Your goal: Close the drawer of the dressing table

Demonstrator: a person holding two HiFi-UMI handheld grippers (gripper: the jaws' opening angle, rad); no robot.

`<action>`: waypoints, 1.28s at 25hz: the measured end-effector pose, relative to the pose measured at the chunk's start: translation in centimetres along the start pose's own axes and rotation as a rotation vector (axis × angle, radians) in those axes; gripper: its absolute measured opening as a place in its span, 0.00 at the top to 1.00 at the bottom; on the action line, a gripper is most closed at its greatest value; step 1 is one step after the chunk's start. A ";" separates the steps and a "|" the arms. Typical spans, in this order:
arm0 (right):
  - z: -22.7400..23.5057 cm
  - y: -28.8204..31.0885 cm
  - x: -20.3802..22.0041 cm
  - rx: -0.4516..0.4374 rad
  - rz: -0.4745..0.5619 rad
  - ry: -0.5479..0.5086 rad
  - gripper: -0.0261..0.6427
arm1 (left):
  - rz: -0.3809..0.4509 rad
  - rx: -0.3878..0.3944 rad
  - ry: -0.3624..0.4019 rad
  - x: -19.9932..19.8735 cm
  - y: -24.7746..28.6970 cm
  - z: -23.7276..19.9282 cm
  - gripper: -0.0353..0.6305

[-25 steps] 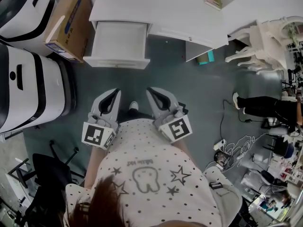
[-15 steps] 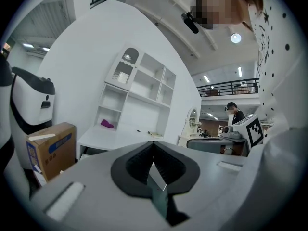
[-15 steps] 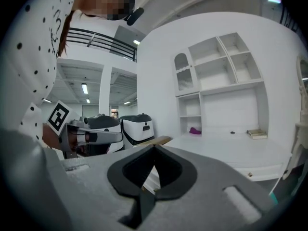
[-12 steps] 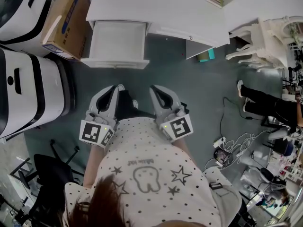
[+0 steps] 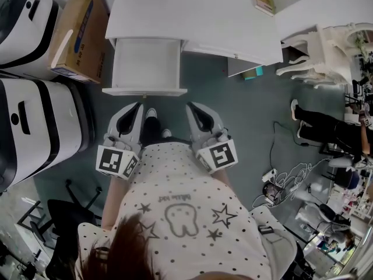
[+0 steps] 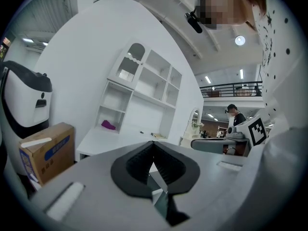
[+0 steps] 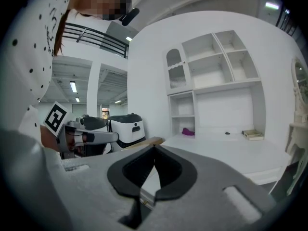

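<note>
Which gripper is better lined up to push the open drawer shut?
Left, probably. The left gripper points at the drawer front near its middle; the right gripper points at its right end. Both are shut and appear short of touching it.

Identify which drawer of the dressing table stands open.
The left drawer, beside the cardboard box: pulled out, white inside showing. The knobbed front to its right sits flush.

Room bright, light even. Round ceiling lamp [image 6: 239, 40] glows, left gripper view. White dressing table [image 5: 192, 16] looks washed out. Shadows soft. Gripper views bend at edges, corners dark, near parts blurry.
</note>
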State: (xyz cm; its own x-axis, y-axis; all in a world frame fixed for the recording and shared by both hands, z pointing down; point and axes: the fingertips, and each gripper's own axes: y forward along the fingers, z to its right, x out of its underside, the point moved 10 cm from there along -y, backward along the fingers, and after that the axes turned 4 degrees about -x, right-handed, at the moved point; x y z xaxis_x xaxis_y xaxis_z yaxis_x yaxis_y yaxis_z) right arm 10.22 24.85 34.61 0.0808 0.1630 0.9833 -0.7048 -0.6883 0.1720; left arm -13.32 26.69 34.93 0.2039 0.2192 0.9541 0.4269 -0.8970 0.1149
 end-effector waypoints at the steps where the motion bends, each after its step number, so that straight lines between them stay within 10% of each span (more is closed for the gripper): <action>1: 0.0 0.5 -0.2 0.006 -0.002 0.003 0.97 | -0.001 0.006 0.003 -0.1 0.3 -0.5 0.95; 19: 1.3 5.3 -0.2 0.159 -0.056 0.060 0.97 | -0.044 0.012 -0.086 -0.8 3.6 -6.4 0.95; 32: 5.5 5.5 -0.1 0.095 -0.065 0.072 0.97 | -0.047 -0.113 -0.132 -0.8 5.6 -5.4 0.95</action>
State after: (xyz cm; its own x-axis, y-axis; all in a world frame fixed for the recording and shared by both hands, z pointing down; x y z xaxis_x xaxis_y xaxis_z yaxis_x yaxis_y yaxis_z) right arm 10.22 17.21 35.79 0.0706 0.2576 0.9637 -0.6296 -0.7378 0.2434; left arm -15.84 19.41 36.32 0.3031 0.3038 0.9033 0.3389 -0.9202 0.1957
